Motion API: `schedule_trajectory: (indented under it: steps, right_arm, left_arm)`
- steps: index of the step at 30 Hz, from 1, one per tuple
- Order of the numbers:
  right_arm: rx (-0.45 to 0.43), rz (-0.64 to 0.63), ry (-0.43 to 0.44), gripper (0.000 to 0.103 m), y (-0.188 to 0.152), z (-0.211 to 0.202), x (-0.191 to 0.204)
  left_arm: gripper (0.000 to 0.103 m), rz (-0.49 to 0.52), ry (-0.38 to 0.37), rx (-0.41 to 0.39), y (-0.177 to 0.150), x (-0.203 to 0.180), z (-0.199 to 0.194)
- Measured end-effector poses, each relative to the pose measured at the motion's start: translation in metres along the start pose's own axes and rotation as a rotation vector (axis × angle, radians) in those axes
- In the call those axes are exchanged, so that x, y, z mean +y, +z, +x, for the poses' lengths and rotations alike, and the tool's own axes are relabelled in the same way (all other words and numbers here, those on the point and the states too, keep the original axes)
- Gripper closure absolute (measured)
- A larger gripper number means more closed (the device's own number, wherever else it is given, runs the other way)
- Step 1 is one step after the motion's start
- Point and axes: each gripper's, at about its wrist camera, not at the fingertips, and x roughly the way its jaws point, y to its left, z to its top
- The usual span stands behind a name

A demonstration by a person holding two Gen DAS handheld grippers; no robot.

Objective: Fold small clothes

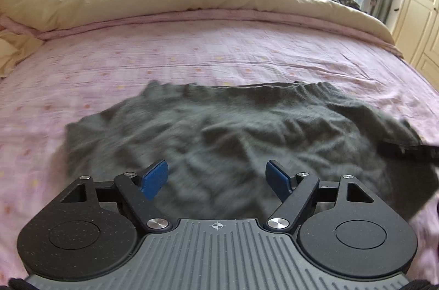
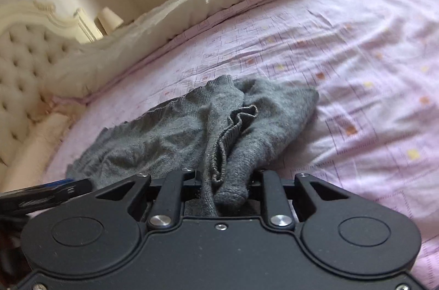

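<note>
The right gripper is pinching the grey sweater, barely folded on the bed, while the left gripper is hovering wide open.

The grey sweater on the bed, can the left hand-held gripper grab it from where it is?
Probably yes. The left hand-held gripper is open right above the grey sweater, with nothing between them on the pink sheet.

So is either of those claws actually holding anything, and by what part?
The right gripper is shut on the grey knitted garment, pinching a bunched fold at its near edge. The left gripper is open above it, holding nothing.
</note>
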Motion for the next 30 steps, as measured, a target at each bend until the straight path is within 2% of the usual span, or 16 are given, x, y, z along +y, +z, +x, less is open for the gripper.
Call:
schedule_trajectory:
  steps: [3, 6, 12, 18, 23, 26, 27, 28, 30]
  right_arm:
    - [0.020, -0.095, -0.066, 0.075, 0.010, -0.004, 0.030]
    - [0.032, -0.182, -0.088, 0.075, 0.020, -0.008, 0.063]
    - [0.050, -0.327, -0.027, 0.075, 0.028, 0.001, 0.153]
    - [0.120, -0.452, 0.044, 0.076, -0.006, 0.049, 0.240]
    - [0.203, -0.576, 0.028, 0.076, -0.054, 0.093, 0.288]
    - [0.211, -0.603, 0.037, 0.068, -0.074, 0.103, 0.299]
    - [0.193, -0.609, 0.064, 0.060, -0.076, 0.102, 0.300]
    - [0.176, -0.608, 0.114, 0.051, -0.077, 0.099, 0.298]
    - [0.147, -0.574, 0.242, 0.045, -0.073, 0.089, 0.296]
  left_arm:
    - [0.025, -0.019, 0.019, -0.012, -0.024, 0.025, -0.028]
    - [0.025, -0.071, 0.022, 0.000, -0.048, 0.052, -0.049]
    - [0.025, -0.162, 0.017, 0.027, -0.086, 0.092, -0.074]
    - [0.025, -0.197, 0.000, 0.021, -0.105, 0.113, -0.087]
    - [0.025, -0.226, 0.002, 0.016, -0.112, 0.125, -0.093]
    - [0.025, -0.235, 0.005, 0.014, -0.117, 0.133, -0.097]
    - [0.025, -0.237, 0.009, 0.014, -0.119, 0.136, -0.098]
    - [0.025, -0.239, 0.011, 0.012, -0.120, 0.137, -0.099]
    - [0.025, -0.243, 0.013, 0.010, -0.120, 0.140, -0.101]
